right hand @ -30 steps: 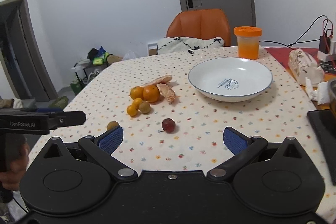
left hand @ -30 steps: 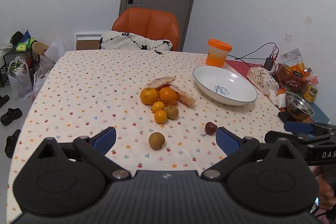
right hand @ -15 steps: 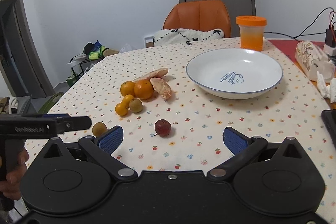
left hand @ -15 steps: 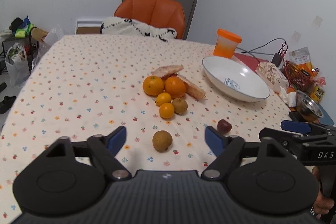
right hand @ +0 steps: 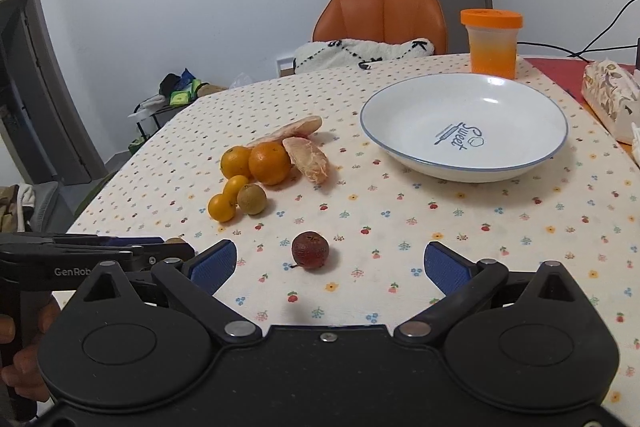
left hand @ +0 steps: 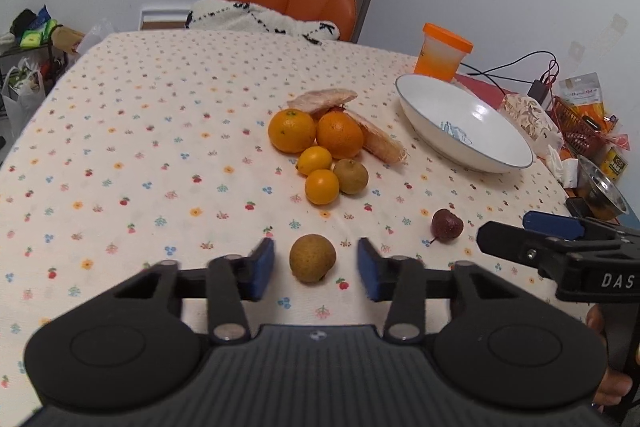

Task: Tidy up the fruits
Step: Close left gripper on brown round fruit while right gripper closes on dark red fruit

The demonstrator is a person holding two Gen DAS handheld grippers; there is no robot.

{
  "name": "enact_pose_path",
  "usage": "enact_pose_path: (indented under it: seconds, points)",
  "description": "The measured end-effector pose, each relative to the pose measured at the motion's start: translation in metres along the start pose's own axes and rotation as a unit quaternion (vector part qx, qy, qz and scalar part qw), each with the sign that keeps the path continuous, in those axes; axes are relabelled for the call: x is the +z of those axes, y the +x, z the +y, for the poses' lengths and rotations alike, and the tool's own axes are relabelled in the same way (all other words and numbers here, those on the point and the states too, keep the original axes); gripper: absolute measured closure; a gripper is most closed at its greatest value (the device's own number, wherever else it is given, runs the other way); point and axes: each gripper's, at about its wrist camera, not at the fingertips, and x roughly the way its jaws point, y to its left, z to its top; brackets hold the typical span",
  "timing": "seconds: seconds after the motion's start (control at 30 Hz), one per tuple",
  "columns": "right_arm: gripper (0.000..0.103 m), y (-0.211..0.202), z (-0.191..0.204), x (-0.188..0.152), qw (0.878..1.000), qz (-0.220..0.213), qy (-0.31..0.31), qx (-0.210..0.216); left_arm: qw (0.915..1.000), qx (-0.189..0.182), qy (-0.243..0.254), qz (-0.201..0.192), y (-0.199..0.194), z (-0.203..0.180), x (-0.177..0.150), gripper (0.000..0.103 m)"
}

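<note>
Blue-padded fingers of the left gripper (left hand: 316, 263) stand on either side of a brown round fruit (left hand: 312, 257) that lies on the flowered tablecloth (left hand: 120, 147); a gap shows between each pad and the fruit, so the jaws are parted and not pinching it. Just to the right of that fruit, a dark red fruit (right hand: 310, 249) with a short stem lies between the widely spread fingers of the right gripper (right hand: 330, 265), closer to the left finger and touching neither. Farther up the table a cluster sits together: two oranges (left hand: 316, 133), two small yellow-orange citrus (left hand: 318, 173), a second brown fruit (left hand: 351, 175) beside them, and pale peeled segments (right hand: 306, 157) leaning against the oranges. A white bowl (right hand: 552, 155) with a blue rim stands to the right of the cluster, well apart from both grippers, with nothing in it; blue print on its floor reads "Sweet" beside a small rolling-pin drawing. An orange-lidded jar (right hand: 491, 41) stands behind the bowl. The left gripper's body, seen from the right wrist view, carries the letters "GenRob", and the right gripper's body, seen from the left wrist view, shows "DAS".
</note>
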Motion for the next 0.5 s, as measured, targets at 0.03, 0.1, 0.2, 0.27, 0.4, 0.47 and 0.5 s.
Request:
enact_pose_path:
  seconds: [0.03, 0.1, 0.2, 0.27, 0.4, 0.47, 0.5]
  points:
    - [0.006, 0.002, 0.0, 0.001, 1.0, 0.001, 0.0, -0.004, 1.0, -0.002, 0.0, 0.004, 0.002, 0.0, 0.0, 0.079]
    - [0.01, 0.007, -0.001, 0.002, 1.0, 0.005, 0.001, -0.006, 0.9999, 0.003, 0.012, 0.0, 0.003, -0.001, -0.001, 0.079]
    - [0.014, 0.014, 0.0, 0.002, 1.0, 0.008, -0.001, -0.001, 0.9999, 0.001, 0.014, 0.0, 0.003, -0.001, 0.0, 0.079]
    - [0.019, 0.018, 0.001, 0.003, 1.0, 0.011, -0.003, 0.002, 1.0, 0.0, 0.008, -0.002, 0.002, 0.002, 0.001, 0.079]
    - [0.031, 0.025, 0.004, 0.003, 1.0, 0.016, -0.006, 0.006, 1.0, 0.001, -0.004, -0.005, 0.001, 0.008, 0.006, 0.079]
    - [0.032, 0.028, 0.004, 0.003, 1.0, 0.018, -0.003, 0.003, 1.0, 0.001, -0.006, -0.007, 0.001, 0.01, 0.008, 0.079]
    - [0.035, 0.029, 0.004, 0.003, 1.0, 0.018, -0.002, 0.003, 0.9999, 0.0, -0.006, -0.009, 0.0, 0.01, 0.009, 0.079]
